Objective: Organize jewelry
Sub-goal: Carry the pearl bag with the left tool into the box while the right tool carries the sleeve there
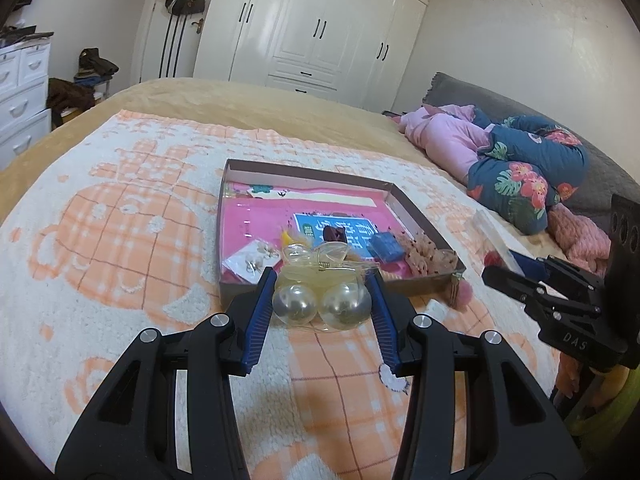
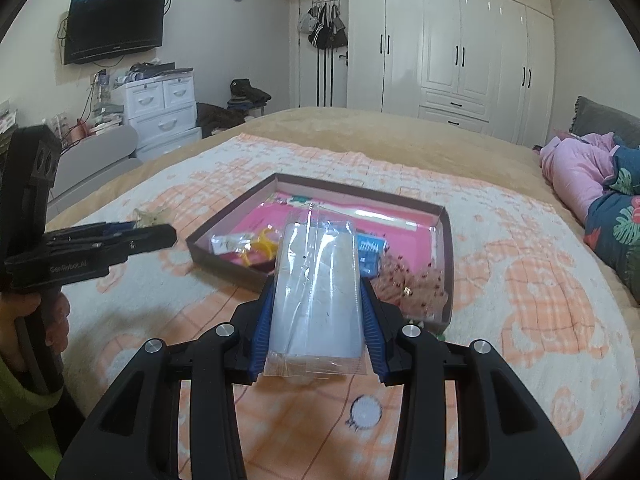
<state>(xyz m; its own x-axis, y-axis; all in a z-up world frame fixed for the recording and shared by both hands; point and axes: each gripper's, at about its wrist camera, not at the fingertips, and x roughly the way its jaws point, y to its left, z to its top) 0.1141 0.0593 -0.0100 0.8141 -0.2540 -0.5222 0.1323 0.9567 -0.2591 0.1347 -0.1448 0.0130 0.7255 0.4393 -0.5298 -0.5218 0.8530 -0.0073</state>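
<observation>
On a bed covered by a white and orange blanket (image 1: 120,240) lies a shallow brown cardboard tray (image 1: 236,184) lined in pink, holding small jewelry pieces: a blue box (image 1: 386,248), a card of earrings (image 1: 252,260) and a beaded pile (image 1: 430,258). The left gripper (image 1: 320,280) is closed about halfway on a clear plastic hair clip with two pearly balls (image 1: 318,304), its blue pads (image 1: 256,312) pressing either side, held low just before the tray's near wall. The clip looks light, hard and slippery, and its rounded balls could roll out of the pads; a hold on the flatter clear body behind them seems safer. The right gripper (image 2: 316,308) is likewise partly closed on a clear plastic packet with a white card inside (image 2: 316,292), squeezed by its long edges and tilted up over the tray's near edge. The packet seems light, thin and bendable, likely to buckle if squeezed harder. Both grippers point forward toward the tray, level and side by side; a hand (image 2: 36,332) grips the left one's handle.
</observation>
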